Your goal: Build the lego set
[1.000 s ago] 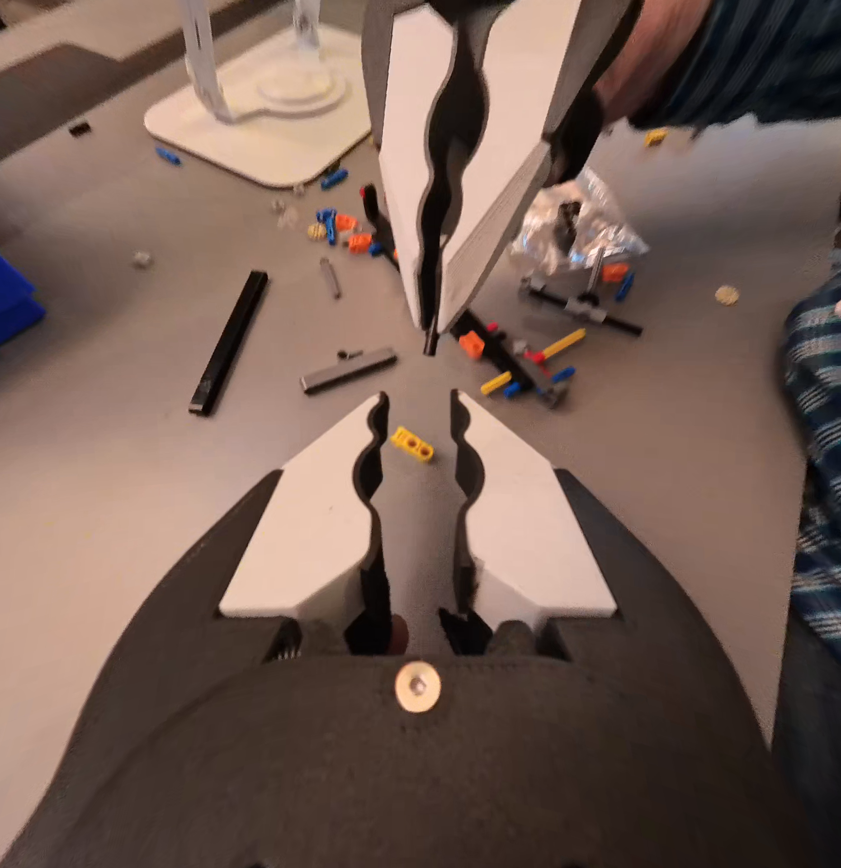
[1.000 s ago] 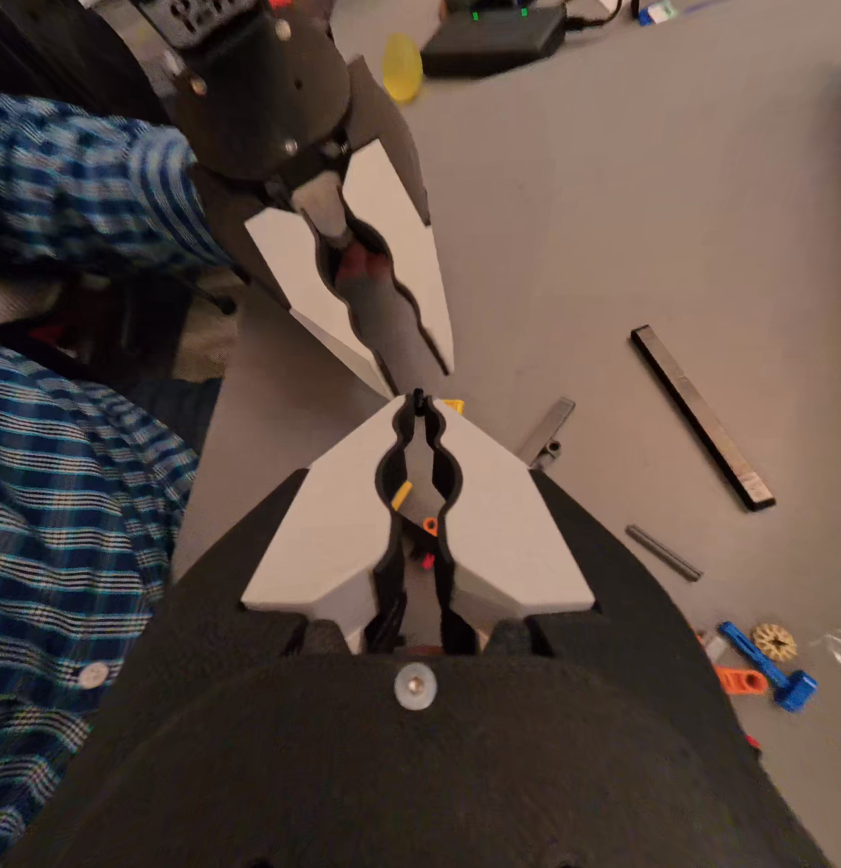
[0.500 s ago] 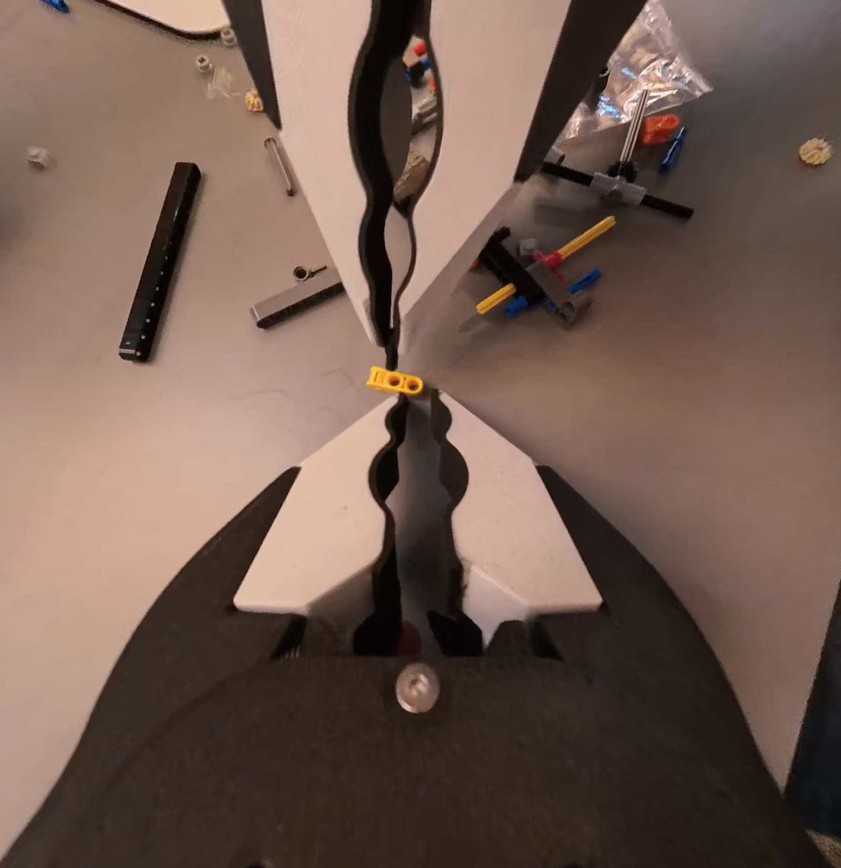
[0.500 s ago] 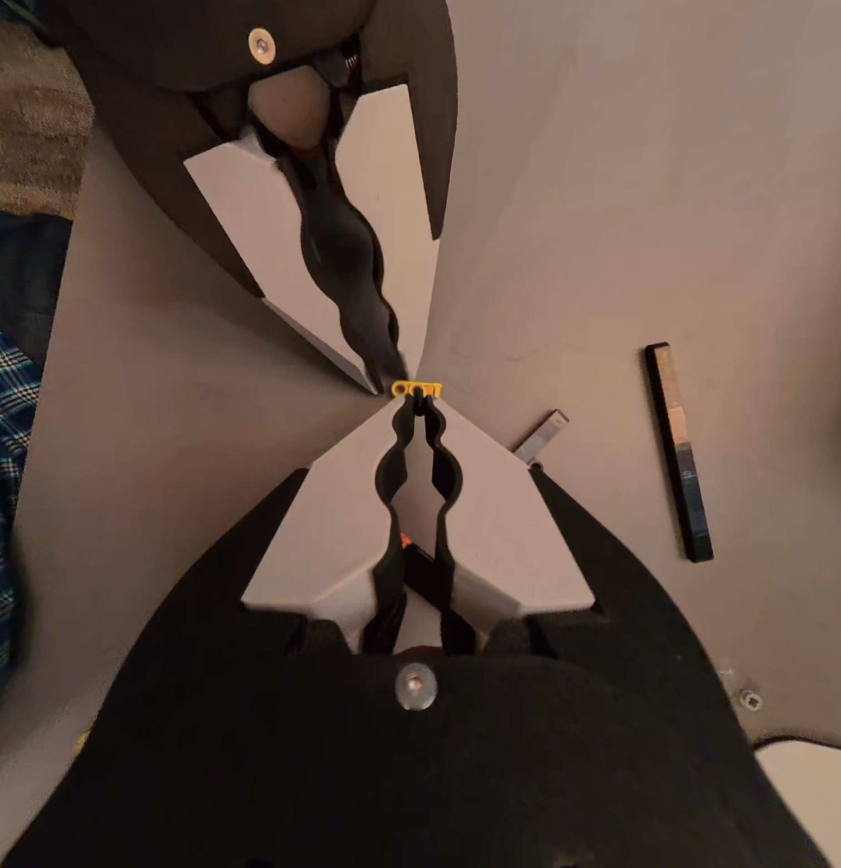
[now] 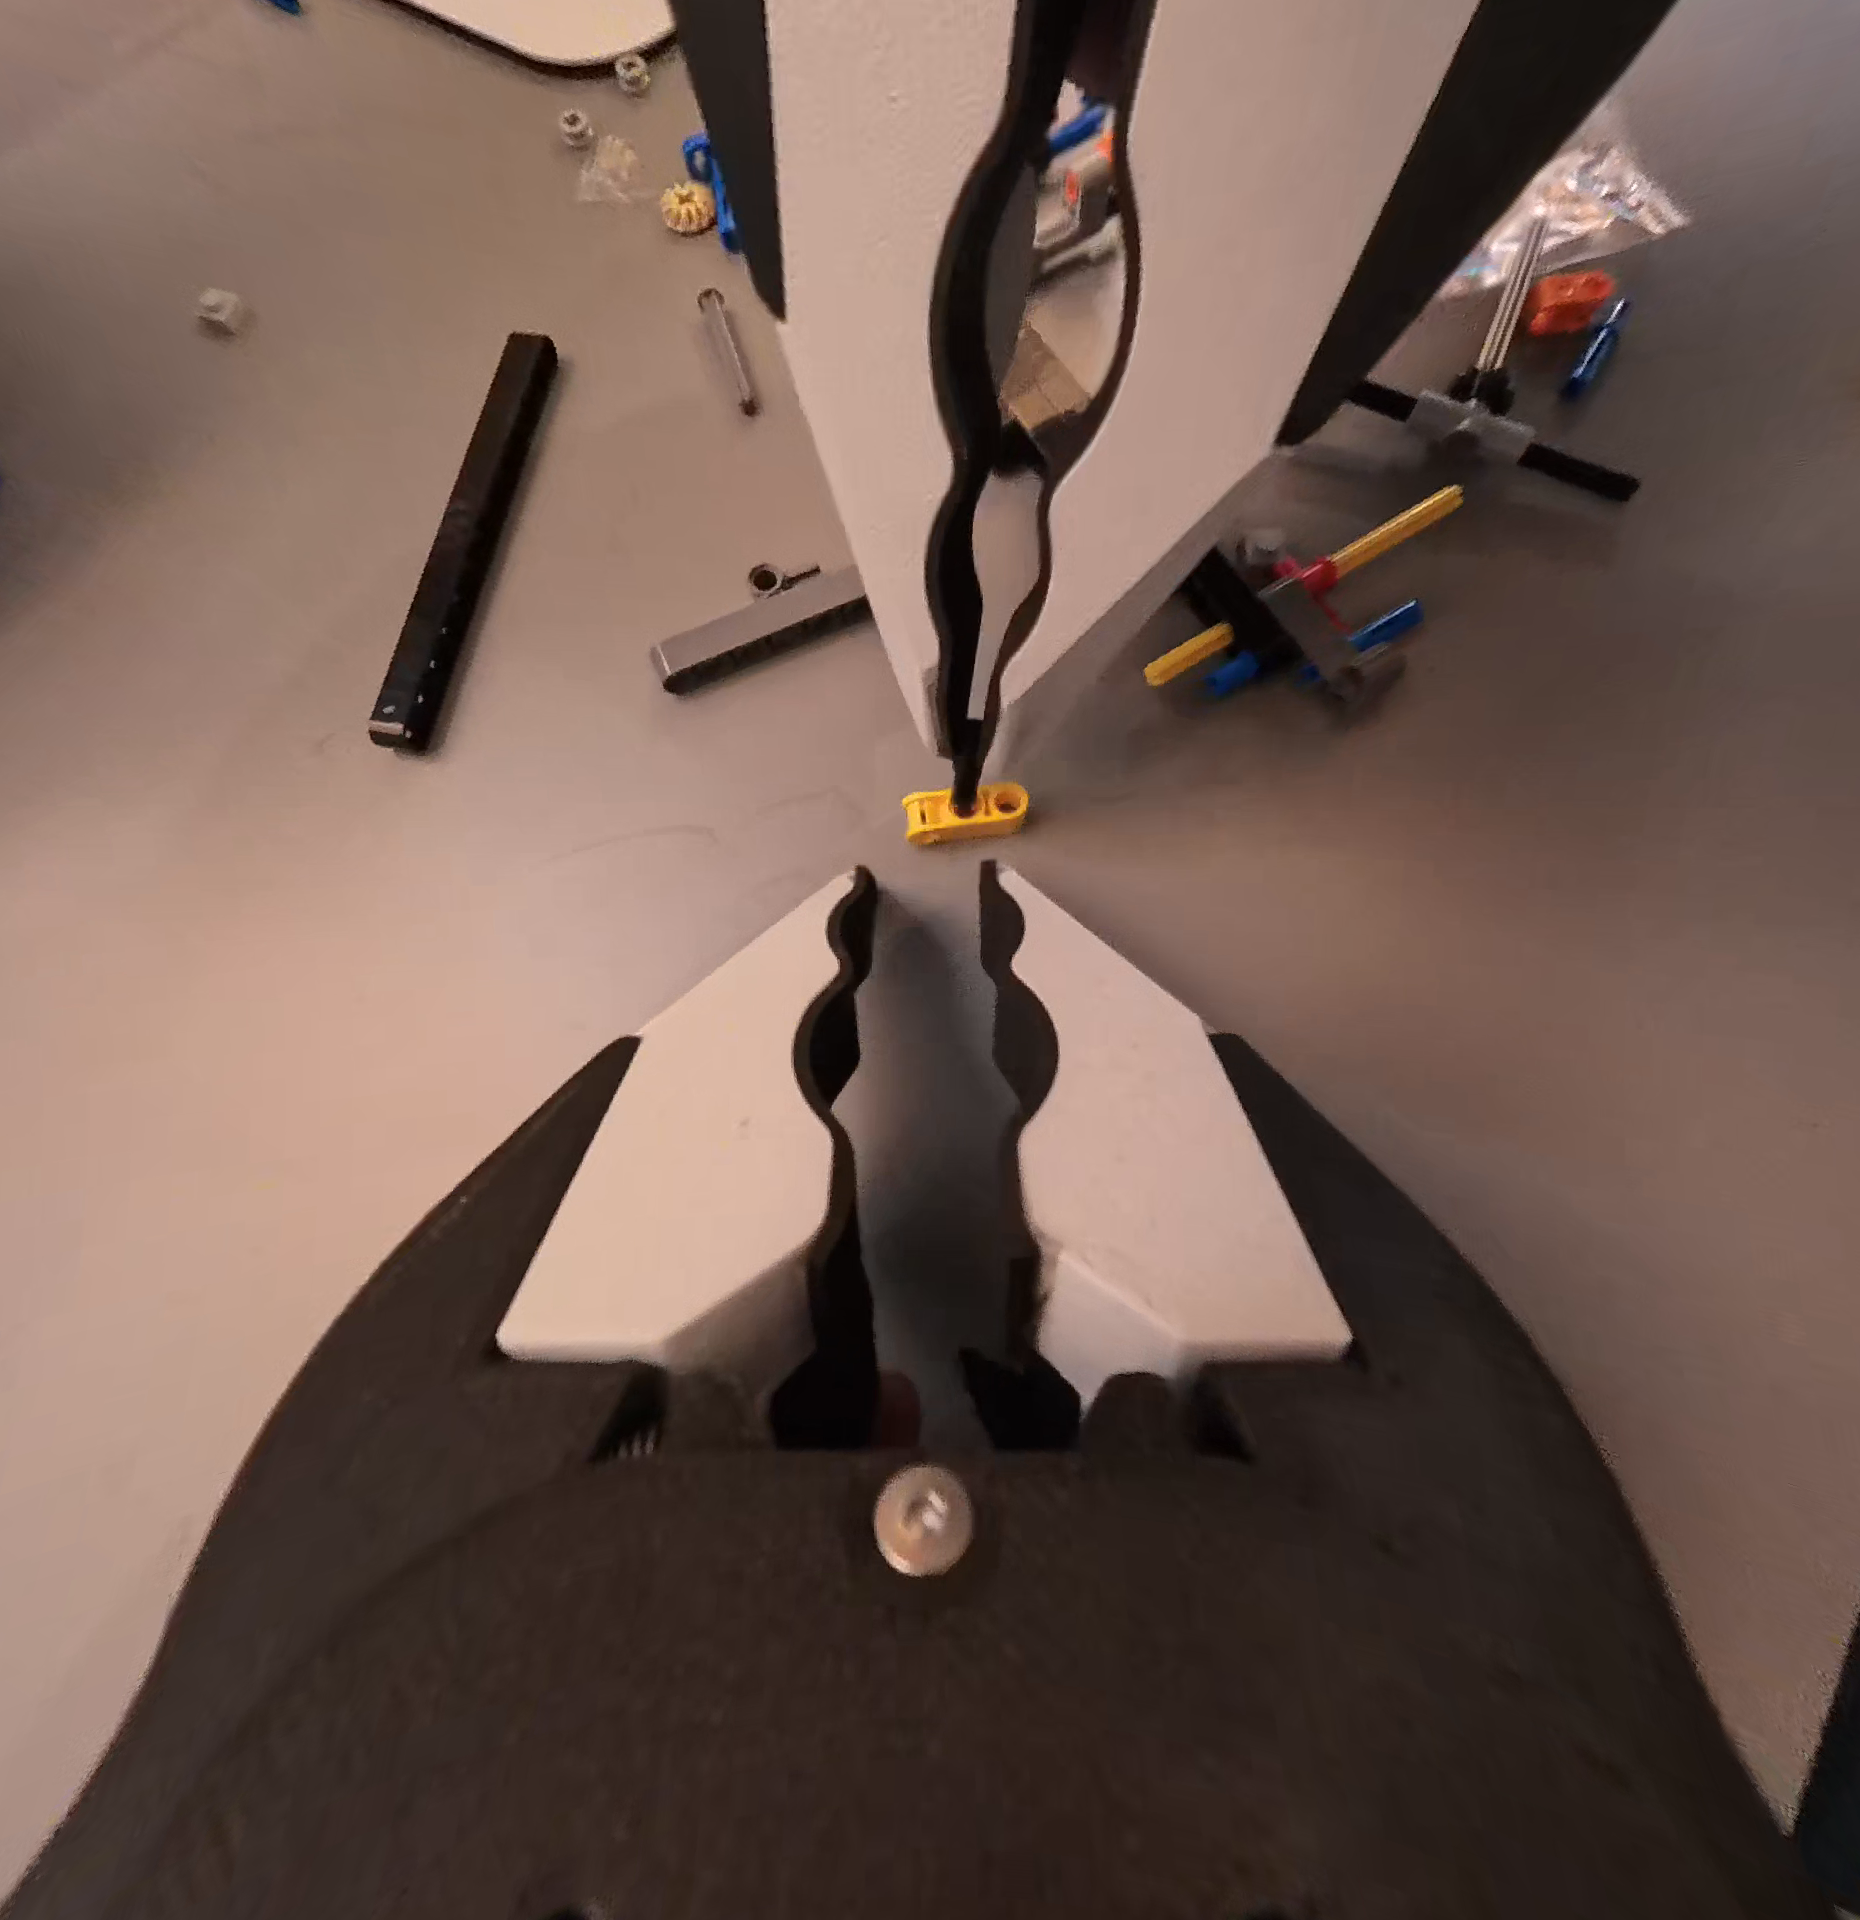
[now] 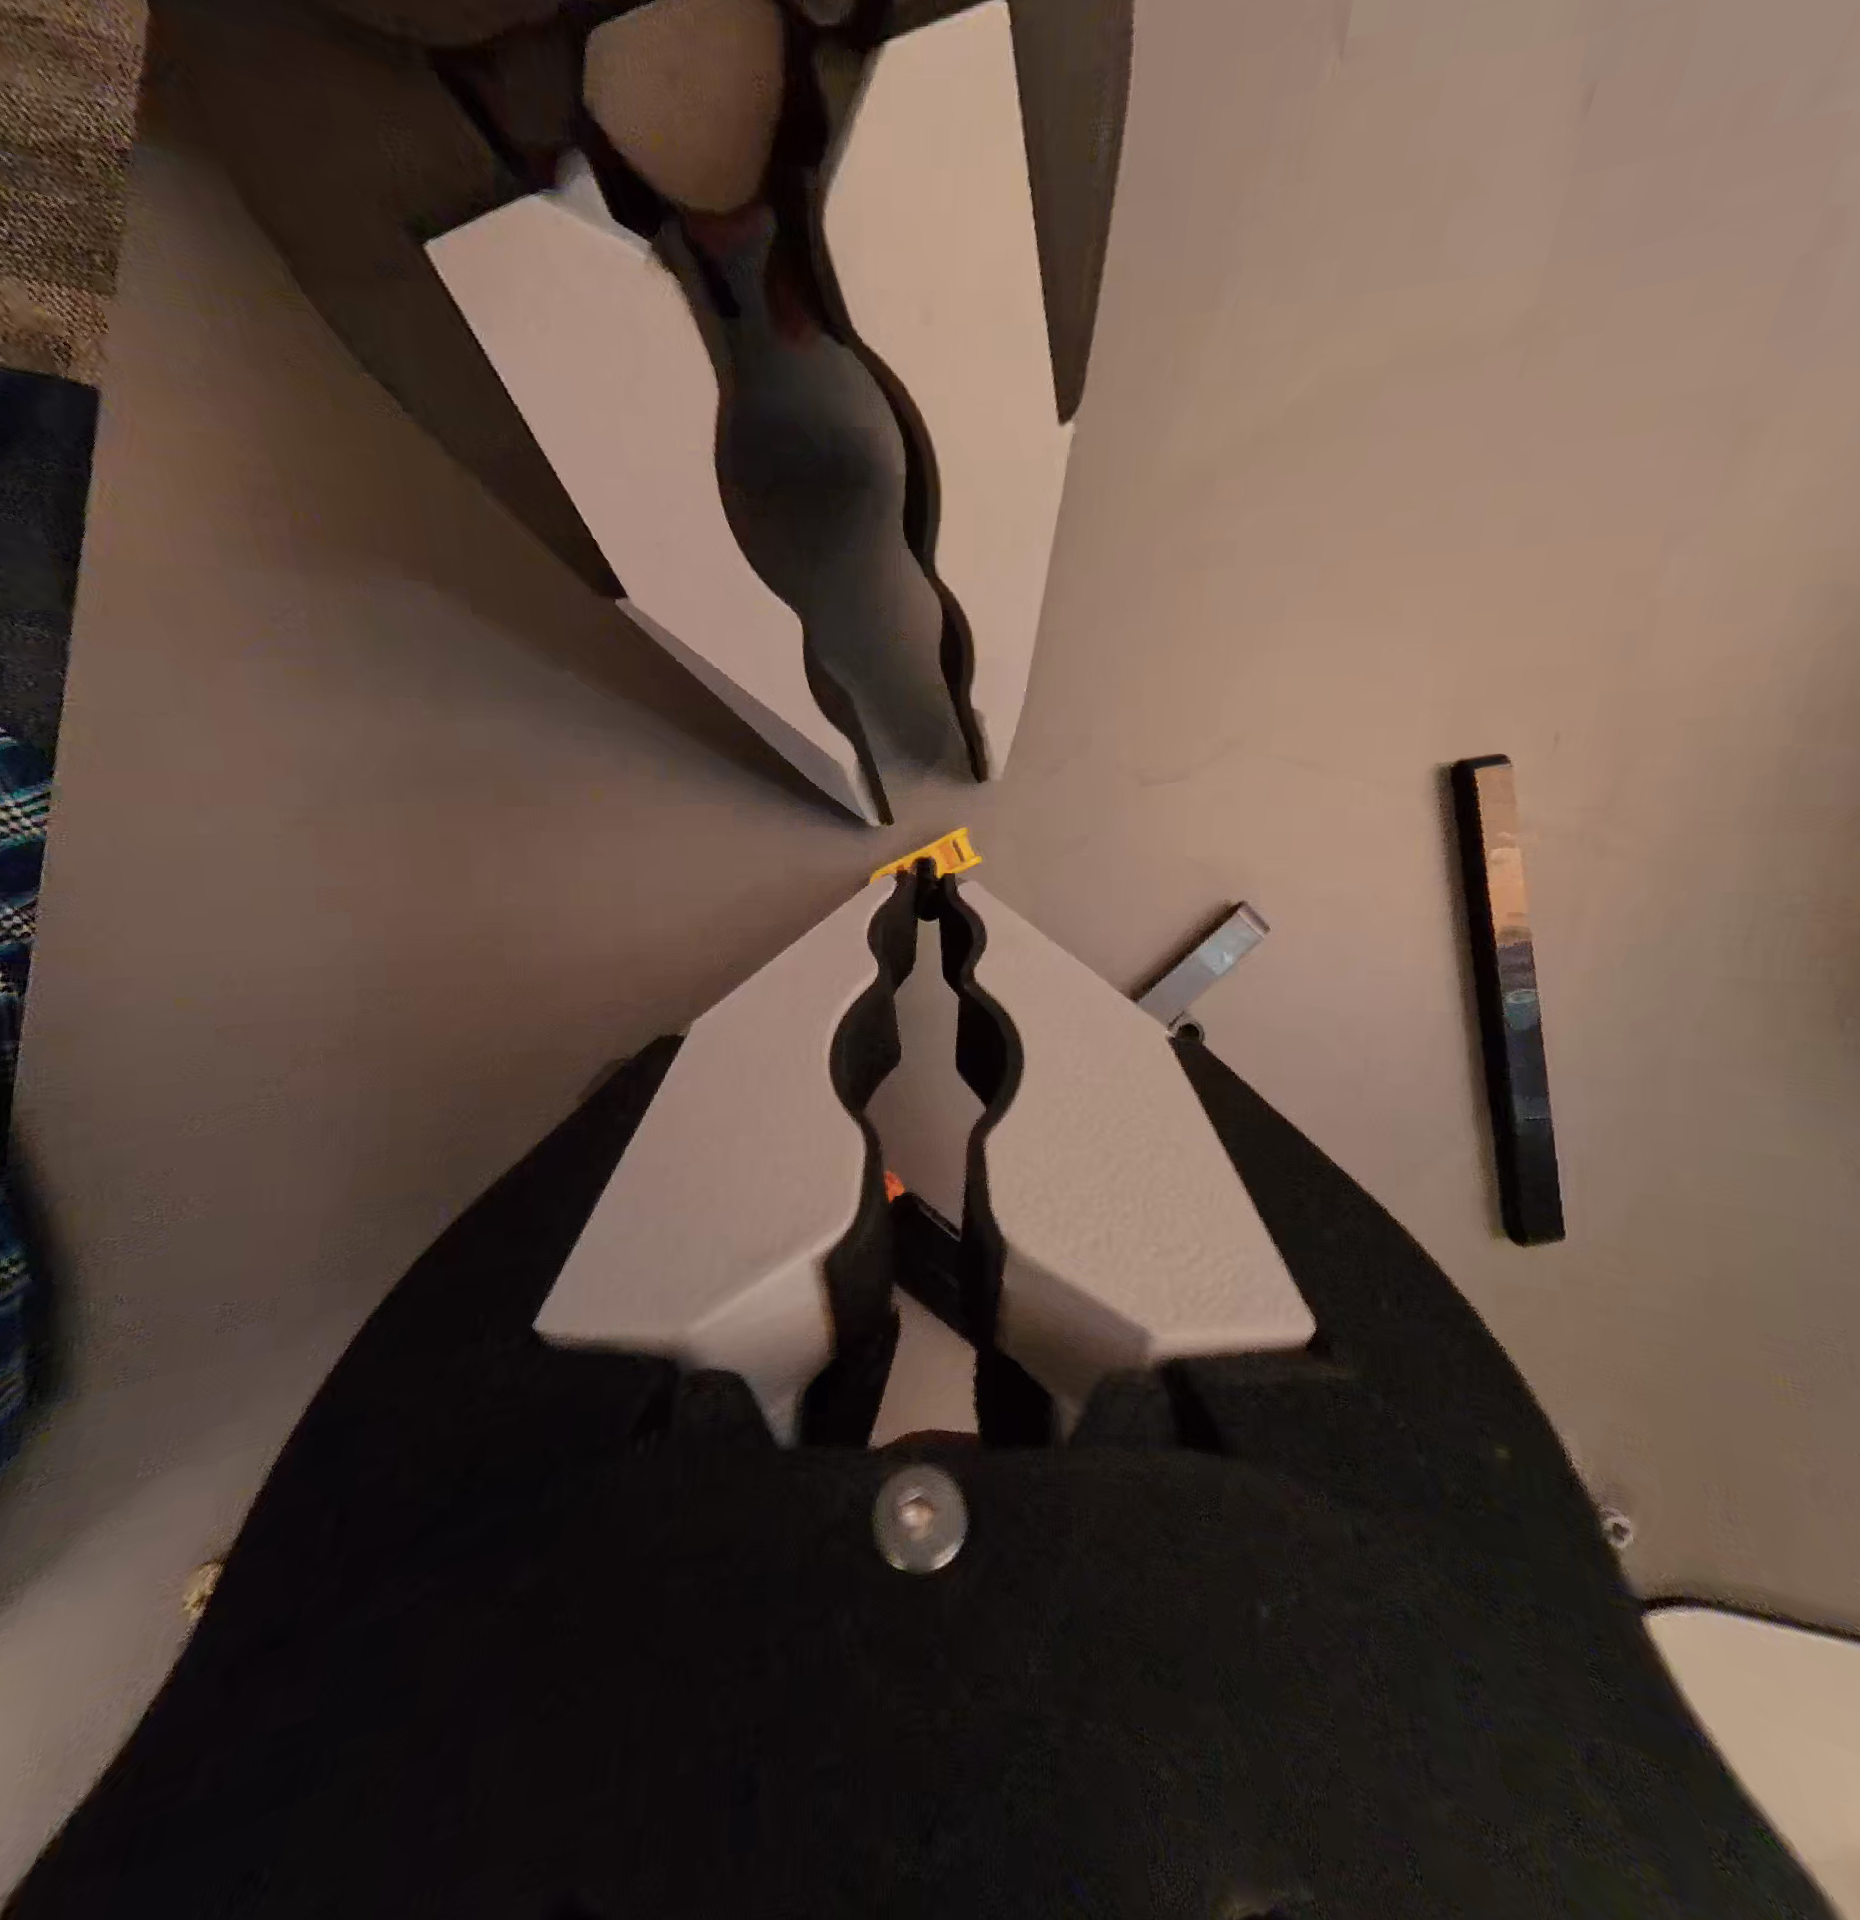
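Note:
A small yellow two-hole connector [image 5: 965, 816] lies on the grey table between the two grippers; it also shows in the right wrist view [image 6: 941, 854]. My right gripper [image 6: 924, 896] is shut on a thin black pin [image 5: 967, 748], and the pin's tip sits in the connector's left hole. In the left wrist view the right gripper [image 5: 962, 727] comes down from the top. My left gripper [image 5: 924, 873] is open and empty, its tips just short of the connector and apart from it. In the right wrist view it [image 6: 931, 795] points in from above.
A long black beam [image 5: 464, 540] and a grey beam [image 5: 760, 639] lie to the left. A small assembly with a yellow axle and blue pins [image 5: 1300, 623], a black axle [image 5: 1477, 426] and a plastic bag [image 5: 1570, 218] lie to the right. Loose small parts and a white base [image 5: 552, 21] are at the back. My two grippers' fingertips are within a few centimetres of each other. My right gripper's tips are some 12 cm from the black axle [image 5: 1477, 426].
My left gripper has opened wider and drawn back a little from the yellow connector. The right gripper's black pin now stands in the connector's hole.

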{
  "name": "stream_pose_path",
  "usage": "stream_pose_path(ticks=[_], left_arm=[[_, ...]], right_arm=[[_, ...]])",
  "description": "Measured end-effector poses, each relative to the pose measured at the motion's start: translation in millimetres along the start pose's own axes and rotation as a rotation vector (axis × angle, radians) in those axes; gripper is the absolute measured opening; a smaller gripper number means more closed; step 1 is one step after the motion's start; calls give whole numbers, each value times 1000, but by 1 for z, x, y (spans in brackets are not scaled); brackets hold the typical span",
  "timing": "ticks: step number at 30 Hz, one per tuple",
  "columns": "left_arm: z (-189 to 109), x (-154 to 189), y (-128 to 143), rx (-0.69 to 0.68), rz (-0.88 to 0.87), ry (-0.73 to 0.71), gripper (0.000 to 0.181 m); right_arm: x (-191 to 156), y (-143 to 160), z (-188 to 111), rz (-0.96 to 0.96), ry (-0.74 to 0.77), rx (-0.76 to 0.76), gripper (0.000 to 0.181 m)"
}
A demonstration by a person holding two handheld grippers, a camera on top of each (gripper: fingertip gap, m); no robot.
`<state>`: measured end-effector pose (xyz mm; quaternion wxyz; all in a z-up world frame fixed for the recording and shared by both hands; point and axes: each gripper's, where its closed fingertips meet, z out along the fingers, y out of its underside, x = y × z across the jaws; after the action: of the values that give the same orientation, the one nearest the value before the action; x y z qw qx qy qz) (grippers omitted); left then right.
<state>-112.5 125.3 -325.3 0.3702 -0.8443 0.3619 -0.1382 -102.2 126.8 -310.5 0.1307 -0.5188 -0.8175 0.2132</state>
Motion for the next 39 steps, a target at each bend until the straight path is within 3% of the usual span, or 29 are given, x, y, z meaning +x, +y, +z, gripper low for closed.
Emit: stream_pose_path(ticks=[6,18,30,39], left_arm=[[3,0,-2,-4,20,31,21],[6,3,-4,-1,69,69,8],[7,2,-5,0,88,44,0],[2,3,-2,6,62,51,7]], right_arm=[[-1,1,2,-26,4,-44,2],[-2,0,3,-90,10,-158,2],[-5,0,3,-76,-11,-151,1],[-6,-1,4,-55,-11,-129,1]])
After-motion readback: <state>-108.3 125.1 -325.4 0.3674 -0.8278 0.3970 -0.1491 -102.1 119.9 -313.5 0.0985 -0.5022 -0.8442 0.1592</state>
